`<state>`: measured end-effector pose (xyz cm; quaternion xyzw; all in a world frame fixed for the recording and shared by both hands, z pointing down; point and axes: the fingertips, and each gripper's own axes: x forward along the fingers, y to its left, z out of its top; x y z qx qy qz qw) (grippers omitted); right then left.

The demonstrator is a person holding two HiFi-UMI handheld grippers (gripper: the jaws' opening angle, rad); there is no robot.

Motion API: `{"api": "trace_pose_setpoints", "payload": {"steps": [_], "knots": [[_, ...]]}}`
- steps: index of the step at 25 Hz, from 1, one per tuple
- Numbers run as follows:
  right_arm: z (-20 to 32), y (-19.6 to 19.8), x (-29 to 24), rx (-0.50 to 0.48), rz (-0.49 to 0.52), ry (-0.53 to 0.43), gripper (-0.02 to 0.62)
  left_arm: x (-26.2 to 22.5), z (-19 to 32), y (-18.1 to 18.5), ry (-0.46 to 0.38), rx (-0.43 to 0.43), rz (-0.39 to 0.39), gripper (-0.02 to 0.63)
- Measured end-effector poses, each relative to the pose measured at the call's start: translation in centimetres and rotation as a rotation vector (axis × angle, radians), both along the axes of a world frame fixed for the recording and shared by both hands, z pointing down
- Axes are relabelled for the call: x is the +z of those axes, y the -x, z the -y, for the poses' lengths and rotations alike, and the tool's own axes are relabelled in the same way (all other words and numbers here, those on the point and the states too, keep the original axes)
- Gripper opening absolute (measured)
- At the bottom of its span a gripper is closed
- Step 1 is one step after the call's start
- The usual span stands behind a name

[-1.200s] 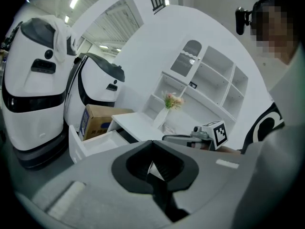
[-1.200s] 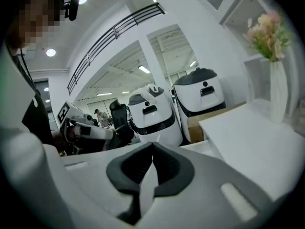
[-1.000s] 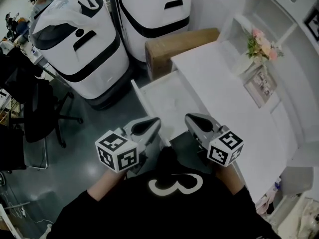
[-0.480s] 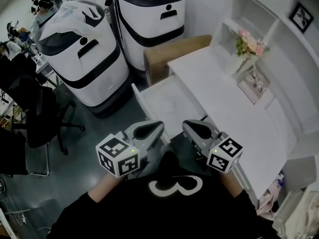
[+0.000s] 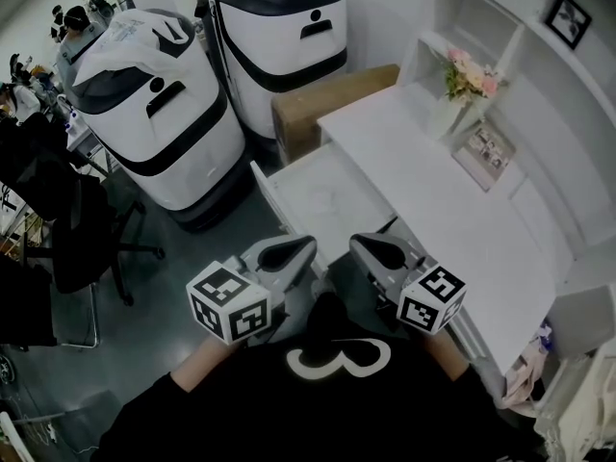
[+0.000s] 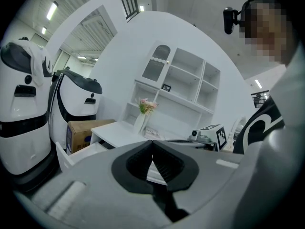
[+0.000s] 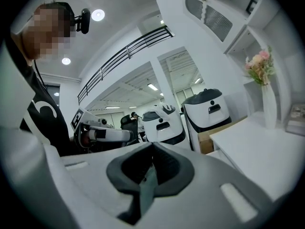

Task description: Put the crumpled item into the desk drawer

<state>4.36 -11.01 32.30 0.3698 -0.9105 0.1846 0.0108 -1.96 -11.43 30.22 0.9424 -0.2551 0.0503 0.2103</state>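
Observation:
Both grippers hang close to my chest, in front of the white desk (image 5: 433, 191). The left gripper (image 5: 298, 249) has its jaws shut with nothing between them; its own view shows the dark pads (image 6: 164, 163) meeting at the tip. My right gripper (image 5: 365, 246) is shut too and holds nothing. The desk drawer (image 5: 332, 198) stands pulled out just beyond the two grippers, its pale inside in plain view. No crumpled item shows in any view.
Two large white-and-black machines (image 5: 154, 114) (image 5: 279, 37) stand to the left of the desk, with a cardboard box (image 5: 327, 104) beside them. A vase of flowers (image 5: 462, 85) and a picture frame (image 5: 486, 152) sit on the desk. An office chair (image 5: 77, 229) is at the far left.
The head view has drifted, so the desk and drawer sit slightly higher and further left in it. Both grippers stay shut and in nearly the same place.

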Motion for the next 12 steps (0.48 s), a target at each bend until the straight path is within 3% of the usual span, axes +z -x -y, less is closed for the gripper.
{"api": "trace_pose_setpoints", "payload": {"steps": [12], "knots": [[1.2, -0.1, 1.1, 0.006, -0.002, 0.027, 0.003, 1.1, 1.2, 0.5, 0.020, -0.017, 0.007, 0.008]]}}
